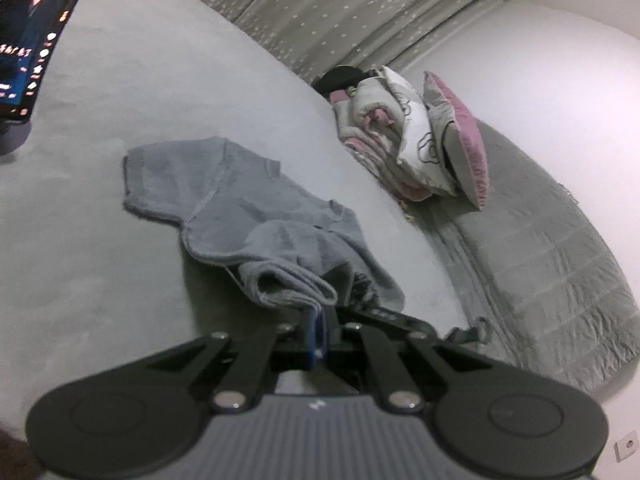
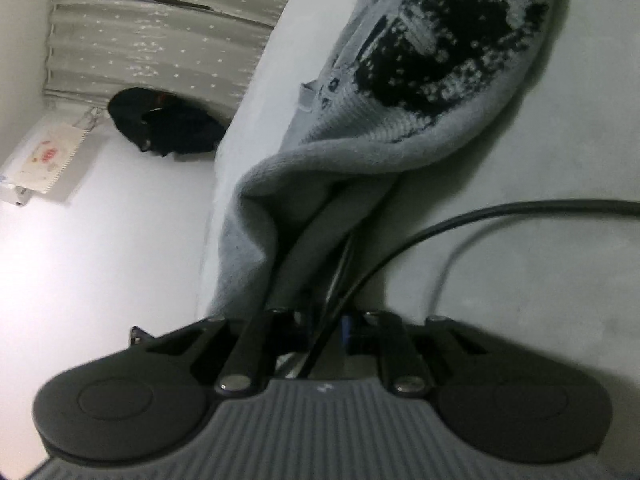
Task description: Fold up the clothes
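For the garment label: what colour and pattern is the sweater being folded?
Light grey sweater with a speckled black graphic; clearest in the right wrist view.

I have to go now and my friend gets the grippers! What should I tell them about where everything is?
Left gripper: shut on a bunched edge of the grey sweater.
Right gripper: shut on another edge of it, by the black print; a black cable runs across its view.
The sweater lies crumpled on the pale bed surface, one sleeve spread flat.
Done: both edges gripped.
Left: spread it out, then fold.
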Motion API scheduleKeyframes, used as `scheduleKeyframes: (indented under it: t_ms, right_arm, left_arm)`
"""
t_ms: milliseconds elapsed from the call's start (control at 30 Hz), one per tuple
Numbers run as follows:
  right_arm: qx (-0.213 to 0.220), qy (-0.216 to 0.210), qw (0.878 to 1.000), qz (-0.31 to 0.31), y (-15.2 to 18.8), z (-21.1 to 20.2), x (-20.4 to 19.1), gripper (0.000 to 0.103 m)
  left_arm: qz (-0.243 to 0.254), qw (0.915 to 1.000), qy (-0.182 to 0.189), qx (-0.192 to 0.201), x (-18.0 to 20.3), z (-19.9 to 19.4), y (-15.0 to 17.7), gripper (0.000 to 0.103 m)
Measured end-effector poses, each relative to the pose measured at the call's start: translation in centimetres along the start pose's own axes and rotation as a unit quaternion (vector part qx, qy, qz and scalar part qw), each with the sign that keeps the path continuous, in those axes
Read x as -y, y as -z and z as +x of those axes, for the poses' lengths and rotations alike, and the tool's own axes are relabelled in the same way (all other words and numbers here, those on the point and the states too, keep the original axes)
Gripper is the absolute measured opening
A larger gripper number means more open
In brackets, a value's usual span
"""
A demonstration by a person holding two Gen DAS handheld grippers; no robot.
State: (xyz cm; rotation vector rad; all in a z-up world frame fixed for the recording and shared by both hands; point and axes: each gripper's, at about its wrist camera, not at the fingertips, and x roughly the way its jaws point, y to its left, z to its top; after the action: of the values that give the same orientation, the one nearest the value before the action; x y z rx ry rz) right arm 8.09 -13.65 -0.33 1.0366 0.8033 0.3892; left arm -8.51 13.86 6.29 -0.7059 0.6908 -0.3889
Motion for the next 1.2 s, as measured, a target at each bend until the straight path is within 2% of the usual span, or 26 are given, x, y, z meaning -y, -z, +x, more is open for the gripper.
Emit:
scheduleKeyframes:
  t_ms: [133, 267, 367, 433, 467, 500, 567, 600, 633, 667, 700, 900, 1000, 1200]
  right_arm:
    - [0.031, 0.022, 0.997, -0.07, 0.4, -2.5, -2.3, 0.013]
    - [0.063, 0.026, 0.982, -0.175, 1.3, -7.3, -6.0, 0.013]
    - [0.063, 0.032, 0.975, -0.21, 2.2, -9.7, -7.2, 0.013]
    - [0.045, 0.039, 0.975, -0.214, 2.5, -10.0, -7.0, 0.017]
    - [0.036, 0.043, 0.975, -0.214, 2.6, -10.0, -6.8, 0.019]
    - [0.032, 0.05, 0.975, -0.213, 3.0, -9.9, -6.5, 0.019]
    - [0.025, 0.069, 0.973, -0.217, 3.7, -9.3, -6.1, 0.021]
    - [0.022, 0.077, 0.973, -0.218, 3.8, -8.9, -5.9, 0.031]
    - [0.022, 0.083, 0.972, -0.219, 3.8, -8.5, -5.7, 0.053]
    - [0.027, 0.089, 0.971, -0.22, 3.6, -8.3, -5.4, 0.061]
    - [0.033, 0.094, 0.97, -0.221, 3.4, -8.2, -5.1, 0.064]
    - [0.077, 0.171, 0.958, -0.219, 1.3, -8.3, -2.9, 0.064]
    - [0.092, 0.187, 0.961, -0.184, -0.7, -8.9, -1.5, 0.064]
    - [0.104, 0.2, 0.969, -0.104, -5.7, -8.8, 1.0, 0.064]
  left_arm:
    - [-0.005, 1.0, 0.003, -0.001, -0.6, -0.5, 0.0, 0.003]
    - [-0.009, 0.9999, 0.01, -0.002, -0.8, -0.8, -0.1, 0.003]
    - [-0.009, 0.9999, 0.005, -0.001, -0.7, -0.8, -0.1, 0.006]
    - [-0.006, 1.0, -0.007, 0.003, -0.6, -0.7, 0.0, 0.025]
    - [-0.002, 0.9999, -0.013, 0.004, -0.5, -0.7, 0.0, 0.047]
    - [0.005, 0.9998, -0.019, 0.003, -0.3, -0.5, 0.1, 0.062]
    - [0.027, 0.9992, -0.029, -0.004, 0.2, -0.2, 0.4, 0.07]
    - [0.04, 0.9985, -0.035, -0.008, 0.5, 0.1, 0.6, 0.075]
    - [0.054, 0.9974, -0.046, -0.013, 0.8, 0.4, 0.8, 0.078]
    - [0.068, 0.9959, -0.058, -0.017, 1.1, 0.8, 1.0, 0.079]
    - [0.082, 0.9942, -0.067, -0.02, 1.5, 1.2, 1.2, 0.079]
    - [0.126, 0.9879, -0.084, -0.031, 3.2, 3.5, 1.3, 0.079]
    - [0.146, 0.9827, -0.11, -0.027, 3.7, 5.1, 0.7, 0.079]
    - [0.198, 0.9664, -0.163, -0.019, 4.4, 9.1, -0.5, 0.077]
